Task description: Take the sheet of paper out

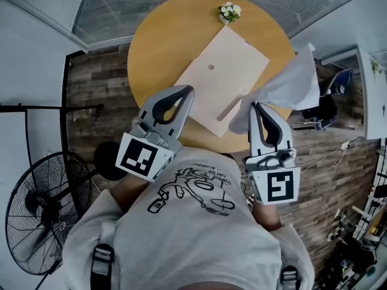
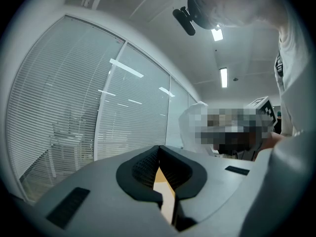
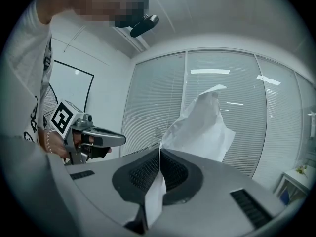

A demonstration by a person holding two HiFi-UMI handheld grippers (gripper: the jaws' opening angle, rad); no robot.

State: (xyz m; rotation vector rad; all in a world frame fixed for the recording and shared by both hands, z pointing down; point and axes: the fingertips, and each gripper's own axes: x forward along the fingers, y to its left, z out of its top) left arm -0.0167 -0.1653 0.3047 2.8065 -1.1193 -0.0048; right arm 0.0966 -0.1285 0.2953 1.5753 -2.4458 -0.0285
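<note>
**Q:** ok, count it up for me, what's on there?

**Me:** One round wooden surface (image 1: 154, 47). One flat beige envelope (image 1: 221, 77) on it. One small pot of white flowers (image 1: 229, 11) just beyond the envelope's far corner. Down on the floor there's one floor fan (image 1: 36, 210), well off to the left of the envelope.

**Q:** and the grippers?

**Me:** Two, one in each hand. My left gripper (image 1: 188, 90) is closed on the envelope's near left edge. In the left gripper view the beige edge (image 2: 165, 191) sits right between the pads. My right gripper (image 1: 254, 106) is clamped tight on the one sheet of paper (image 1: 290, 83), with a white strip of it (image 3: 202, 127) running through the pads and fanning out above them.

**Q:** so where's the sheet?

**Me:** Just right of the envelope, up off the surface and a bit crumpled. Its low end is near the envelope's near right corner. I can't tell if it's fully clear of the envelope.
</note>
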